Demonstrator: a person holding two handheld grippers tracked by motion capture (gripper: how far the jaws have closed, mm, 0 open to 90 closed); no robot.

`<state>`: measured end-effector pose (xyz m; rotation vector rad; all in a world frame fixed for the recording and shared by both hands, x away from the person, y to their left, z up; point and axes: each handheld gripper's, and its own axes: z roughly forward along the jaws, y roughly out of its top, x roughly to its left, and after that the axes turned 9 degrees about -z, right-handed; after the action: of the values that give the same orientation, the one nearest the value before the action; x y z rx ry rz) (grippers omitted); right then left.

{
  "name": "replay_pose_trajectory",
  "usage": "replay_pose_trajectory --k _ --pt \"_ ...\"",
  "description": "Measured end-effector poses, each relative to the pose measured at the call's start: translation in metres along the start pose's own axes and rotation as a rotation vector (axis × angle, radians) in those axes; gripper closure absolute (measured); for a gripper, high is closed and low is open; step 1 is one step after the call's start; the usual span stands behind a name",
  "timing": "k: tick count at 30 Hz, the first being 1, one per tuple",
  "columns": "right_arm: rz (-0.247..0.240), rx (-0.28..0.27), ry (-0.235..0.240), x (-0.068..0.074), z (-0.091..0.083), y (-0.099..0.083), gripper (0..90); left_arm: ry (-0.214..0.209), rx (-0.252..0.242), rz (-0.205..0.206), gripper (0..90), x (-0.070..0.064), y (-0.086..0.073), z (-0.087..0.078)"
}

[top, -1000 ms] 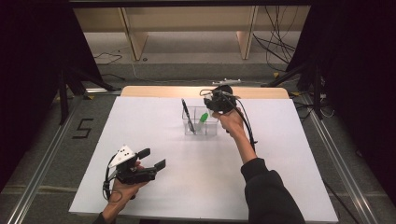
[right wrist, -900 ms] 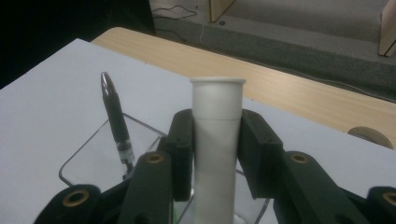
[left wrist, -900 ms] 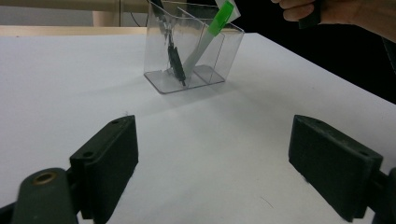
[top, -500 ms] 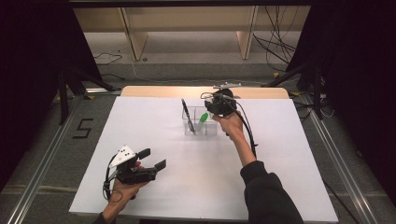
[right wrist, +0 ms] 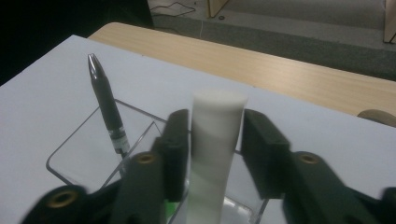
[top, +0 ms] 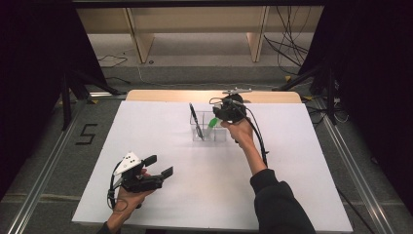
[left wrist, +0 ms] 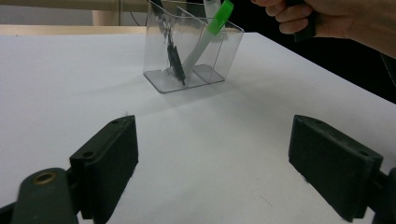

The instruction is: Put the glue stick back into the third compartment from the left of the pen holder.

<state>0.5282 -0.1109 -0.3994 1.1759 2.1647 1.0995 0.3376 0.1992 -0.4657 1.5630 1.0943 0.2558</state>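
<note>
Nearest the person, the left gripper (top: pixel 157 167) rested low over the bare white tabletop (top: pixel 146 141), its jaws spread wide with nothing between them, well apart from the work.

Farther out, near the middle of the table, stood a clear plastic divided pen holder (top: pixel 208 132). A black ballpoint pen (top: pixel 196 120) leaned in its left compartment, tip end up, as the right gripper view showed it (right wrist: pixel 107 109).

Above the holder, the right gripper (right wrist: pixel 215 140) was closed narrowly on a white cylindrical marker with a green cap (right wrist: pixel 212 154), the jaws pressing the barrel from both sides just below its flat white end. The marker (left wrist: pixel 205 39) stood in the holder's middle compartment, its long axis tilted; the left gripper view showed the green cap (left wrist: pixel 221 17) high near the rim and the white barrel slanting down towards the base.

The marker looked light and stiff, with a smooth round barrel that could twist or slip in a loose pinch; a firm hold across the upper barrel seemed best. The thin-walled holder looked light enough to tip if the marker dragged against it.
</note>
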Motion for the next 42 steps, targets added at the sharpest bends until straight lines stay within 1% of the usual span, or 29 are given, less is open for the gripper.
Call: replay_pose_trajectory --k 2,3,4,7,9,12,17,21,26,28,34,37,39,42 --pt "0.011 -0.011 0.017 -0.002 -0.004 0.002 47.5 0.0 0.0 -0.001 15.7 0.0 0.0 0.0" --pt "0.017 -0.017 0.027 -0.003 -0.007 0.003 45.6 0.0 0.0 -0.001 15.7 0.0 0.0 0.0" --pt "0.017 -0.026 0.021 -0.003 -0.011 0.004 44.6 -0.001 0.0 -0.001 15.7 0.0 0.0 0.0" --pt "-0.009 -0.04 -0.006 -0.004 -0.022 0.007 43.1 -0.002 0.001 -0.003 15.7 -0.001 0.0 0.001" --pt "-0.012 -0.05 -0.01 -0.005 -0.029 0.008 42.5 -0.001 0.003 0.0 15.7 -0.001 0.0 0.001" --pt "-0.014 -0.073 0.002 -0.006 -0.039 0.007 41.8 0.0 0.007 -0.001 15.7 -0.001 -0.001 0.001" --pt "-0.026 -0.089 0.031 -0.003 -0.051 0.001 39.3 -0.003 0.011 0.001 15.7 -0.001 -0.001 0.002" --pt "-0.038 -0.081 0.052 -0.002 -0.057 -0.004 35.2 -0.006 0.015 0.0 15.7 -0.001 -0.001 0.003" --pt "-0.032 -0.086 0.077 -0.002 -0.061 -0.009 31.9 -0.007 0.016 0.001 15.7 -0.001 -0.001 0.002" --pt "-0.036 -0.088 0.078 -0.001 -0.063 -0.011 31.3 -0.007 0.017 0.0 15.7 0.0 -0.001 0.002" --pt "-0.037 -0.1 0.1 0.001 -0.067 -0.016 29.6 -0.01 0.021 0.001 15.7 -0.001 -0.001 0.003" --pt "-0.03 -0.11 0.121 0.002 -0.07 -0.019 28.5 -0.012 0.024 0.0 15.7 -0.001 -0.001 0.003" --pt "-0.037 -0.111 0.12 0.003 -0.072 -0.021 27.8 -0.011 0.027 0.001 15.7 0.0 -0.001 0.003" --pt "-0.04 -0.12 0.133 0.005 -0.074 -0.024 26.8 -0.012 0.025 0.0 15.7 0.0 -0.001 0.003"
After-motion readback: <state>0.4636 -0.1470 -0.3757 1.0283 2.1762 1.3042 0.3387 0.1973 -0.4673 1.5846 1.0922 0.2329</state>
